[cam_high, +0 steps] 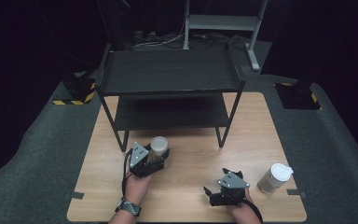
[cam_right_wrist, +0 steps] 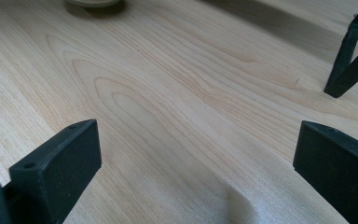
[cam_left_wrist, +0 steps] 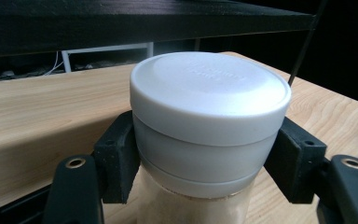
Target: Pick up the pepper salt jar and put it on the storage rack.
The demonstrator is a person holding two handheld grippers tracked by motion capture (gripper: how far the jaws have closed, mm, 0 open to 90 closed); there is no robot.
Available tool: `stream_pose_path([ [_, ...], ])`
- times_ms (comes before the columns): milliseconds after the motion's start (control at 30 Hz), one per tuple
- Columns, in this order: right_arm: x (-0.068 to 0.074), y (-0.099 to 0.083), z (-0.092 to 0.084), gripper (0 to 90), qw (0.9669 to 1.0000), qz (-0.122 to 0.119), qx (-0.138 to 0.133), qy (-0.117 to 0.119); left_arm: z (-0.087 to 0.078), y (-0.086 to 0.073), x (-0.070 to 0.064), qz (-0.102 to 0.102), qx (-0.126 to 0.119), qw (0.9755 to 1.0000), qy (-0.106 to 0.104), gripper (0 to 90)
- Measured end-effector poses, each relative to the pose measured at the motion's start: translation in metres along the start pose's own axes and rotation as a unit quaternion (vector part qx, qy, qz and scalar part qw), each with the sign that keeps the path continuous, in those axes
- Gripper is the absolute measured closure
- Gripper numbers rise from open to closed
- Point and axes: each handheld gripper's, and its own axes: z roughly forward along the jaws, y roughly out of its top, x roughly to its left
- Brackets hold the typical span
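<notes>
Jar (cam_left_wrist: pixel 200 140) sits clamped below its lid in my left gripper (cam_high: pixel 157 158) for lifting toward the shelf (cam_high: pixel 168 72), while my right gripper (cam_high: pixel 224 192) rests wide, empty.

Both grippers are matte black, the left gripper (cam_high: pixel 161 157) and right gripper (cam_high: pixel 208 196) each topped by a grey three-cornered plate; blocky jaws show small screw holes. A dark woven watch (cam_high: pixel 128 206) bands the left wrist.
</notes>
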Motion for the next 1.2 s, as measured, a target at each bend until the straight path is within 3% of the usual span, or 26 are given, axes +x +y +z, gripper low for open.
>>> stream_pose_path([
  [233, 0.0, 0.0, 0.0, 0.0, 1.0, 0.001, 0.001, 0.0, -0.017, 0.008, -0.005, 0.017, -0.008, 0.9998, 0.003, 34.2],
  [733, 0.0, 0.0, 0.0, 0.0, 1.0, -0.001, 0.001, 0.0, -0.045, 0.033, -0.015, 0.026, -0.043, 0.9988, 0.0, 34.3],
  [1200, 0.001, 0.001, 0.0, 0.0, 1.0, -0.003, 0.002, -0.001, -0.068, 0.061, -0.019, 0.038, -0.079, 0.9962, -0.002, 34.2],
])
